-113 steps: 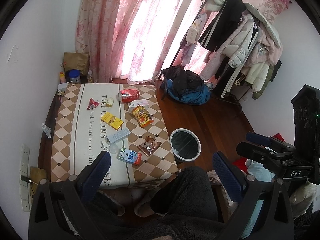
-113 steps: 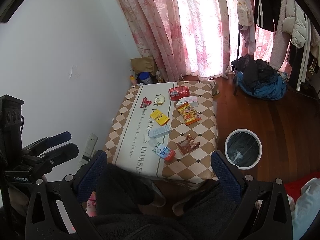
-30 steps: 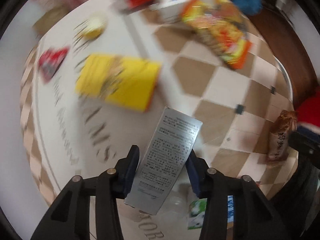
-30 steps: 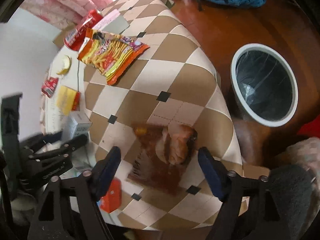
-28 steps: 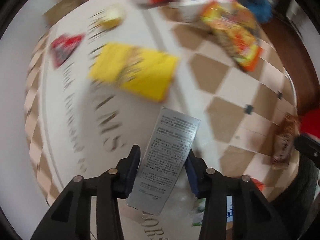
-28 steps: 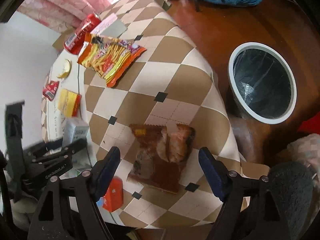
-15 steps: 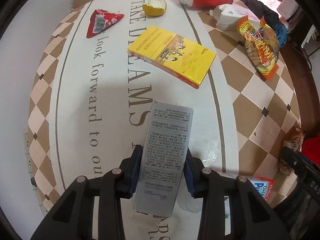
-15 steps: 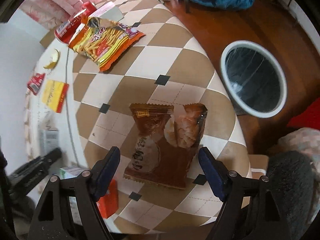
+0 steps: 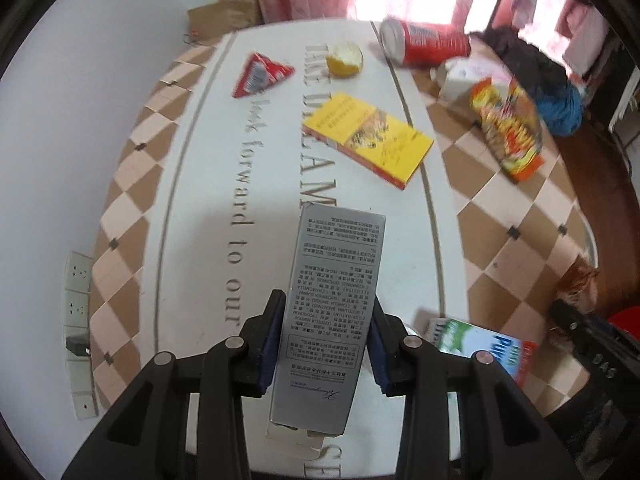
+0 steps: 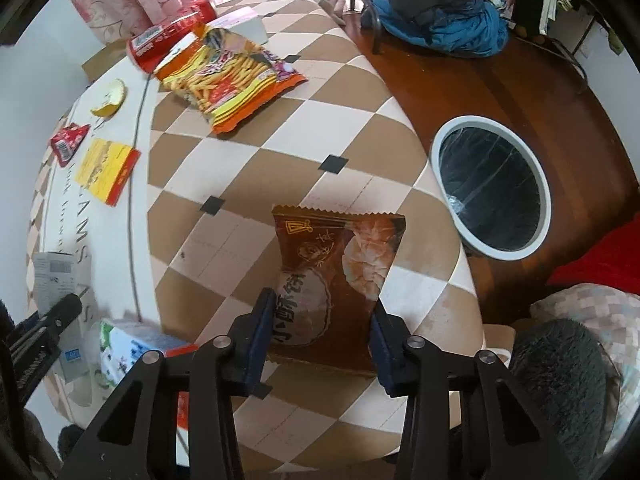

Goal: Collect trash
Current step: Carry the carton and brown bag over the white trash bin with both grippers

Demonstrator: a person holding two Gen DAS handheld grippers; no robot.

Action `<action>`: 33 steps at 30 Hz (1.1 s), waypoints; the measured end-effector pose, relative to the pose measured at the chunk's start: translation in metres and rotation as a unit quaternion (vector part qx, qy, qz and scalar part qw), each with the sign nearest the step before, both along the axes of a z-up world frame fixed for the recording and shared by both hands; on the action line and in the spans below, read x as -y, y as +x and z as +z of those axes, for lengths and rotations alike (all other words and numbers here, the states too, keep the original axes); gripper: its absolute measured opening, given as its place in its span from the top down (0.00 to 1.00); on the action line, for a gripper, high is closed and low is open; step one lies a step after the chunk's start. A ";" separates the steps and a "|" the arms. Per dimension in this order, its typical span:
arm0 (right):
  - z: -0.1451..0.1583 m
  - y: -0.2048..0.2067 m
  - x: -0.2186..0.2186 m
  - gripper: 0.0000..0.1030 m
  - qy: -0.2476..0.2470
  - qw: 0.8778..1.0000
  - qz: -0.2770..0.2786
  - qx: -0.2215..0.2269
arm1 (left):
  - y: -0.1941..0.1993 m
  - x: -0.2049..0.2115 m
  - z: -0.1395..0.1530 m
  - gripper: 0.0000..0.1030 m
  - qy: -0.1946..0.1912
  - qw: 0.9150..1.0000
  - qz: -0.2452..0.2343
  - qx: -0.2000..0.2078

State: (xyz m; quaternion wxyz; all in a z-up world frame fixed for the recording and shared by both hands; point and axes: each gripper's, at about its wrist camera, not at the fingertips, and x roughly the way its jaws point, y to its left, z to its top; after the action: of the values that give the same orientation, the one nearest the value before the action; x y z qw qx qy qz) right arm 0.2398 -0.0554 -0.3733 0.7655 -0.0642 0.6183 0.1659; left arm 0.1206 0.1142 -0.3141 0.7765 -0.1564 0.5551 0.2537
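The left gripper [image 9: 324, 340] is clasping a grey carton [image 9: 330, 312] above the counter [image 9: 200, 208]. The right gripper [image 10: 318, 332], its fingers having just closed, is gripping a brown snack packet [image 10: 332, 280].

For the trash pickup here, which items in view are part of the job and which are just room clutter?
Job:
silver box, in the left gripper
brown snack packet, in the right gripper
yellow box
red can
orange snack bag
waste bin

Lying about:
blue clothes pile
wall sockets
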 end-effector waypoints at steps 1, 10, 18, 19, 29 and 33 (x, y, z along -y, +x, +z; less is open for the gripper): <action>0.003 -0.002 0.001 0.56 0.002 1.000 0.003 0.004 | -0.001 0.005 0.004 0.67 0.004 1.000 0.003 0.006; 0.070 -0.015 0.013 0.56 0.063 0.995 0.041 0.070 | -0.019 0.019 0.068 0.67 0.038 0.995 0.031 0.082; 0.154 0.008 0.059 0.56 0.143 0.982 0.031 0.116 | 0.021 0.065 0.138 0.67 0.039 0.988 -0.017 0.151; 0.163 0.014 0.070 0.56 0.152 0.981 0.027 0.118 | 0.030 0.072 0.142 0.67 0.034 0.987 -0.025 0.157; 0.167 0.124 0.211 0.55 0.132 0.983 -0.043 0.117 | 0.199 0.167 0.111 0.67 -0.157 0.969 -0.117 0.152; 0.116 0.178 0.260 0.55 0.109 0.988 -0.079 0.071 | 0.270 0.209 0.052 0.67 -0.220 0.960 -0.139 0.102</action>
State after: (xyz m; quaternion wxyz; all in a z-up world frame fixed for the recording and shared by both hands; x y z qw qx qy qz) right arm 0.4179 -0.3155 -0.2571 0.8205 0.0570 0.5440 0.1663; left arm 0.3909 -0.0944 -0.2617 0.8028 -0.2698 0.5317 -0.0022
